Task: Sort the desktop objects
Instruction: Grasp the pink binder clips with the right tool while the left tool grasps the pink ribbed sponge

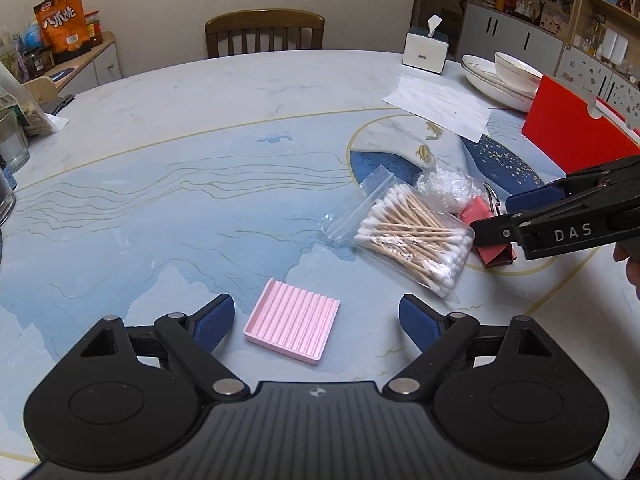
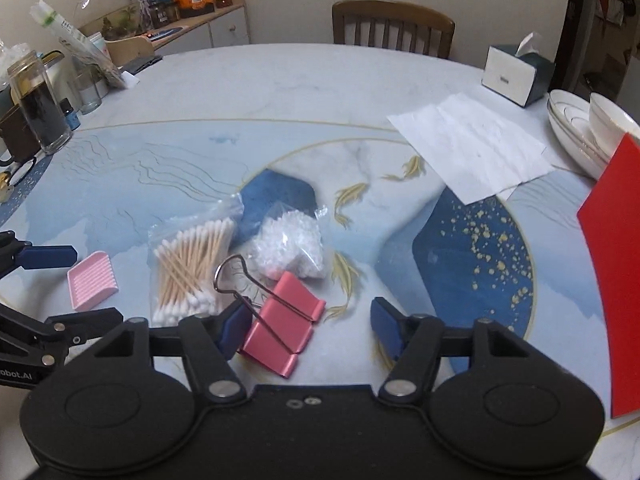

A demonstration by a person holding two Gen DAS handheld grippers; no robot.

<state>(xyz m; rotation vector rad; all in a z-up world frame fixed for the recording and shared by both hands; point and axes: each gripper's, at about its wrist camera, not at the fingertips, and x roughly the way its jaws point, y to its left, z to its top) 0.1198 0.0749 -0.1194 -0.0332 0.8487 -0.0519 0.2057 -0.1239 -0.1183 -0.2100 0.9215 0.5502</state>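
Note:
A pink ribbed tray [image 1: 292,321] lies on the table between the open fingers of my left gripper [image 1: 316,322]; it also shows in the right wrist view [image 2: 92,280]. A clear bag of cotton swabs [image 1: 416,240] [image 2: 192,268] lies beside a bag of small white pieces [image 1: 446,188] [image 2: 290,246]. A pink binder clip [image 2: 282,324] [image 1: 494,250] lies between the open fingers of my right gripper [image 2: 306,326], nearer the left finger. My right gripper also shows in the left wrist view [image 1: 496,216].
A red box [image 1: 572,136] [image 2: 612,276] stands at the right. A white paper sheet [image 2: 472,146], stacked plates and a bowl [image 2: 588,128], and a tissue box [image 1: 426,48] sit at the back right. Jars and glasses [image 2: 40,112] stand at the left edge. A chair [image 1: 264,32] is behind the table.

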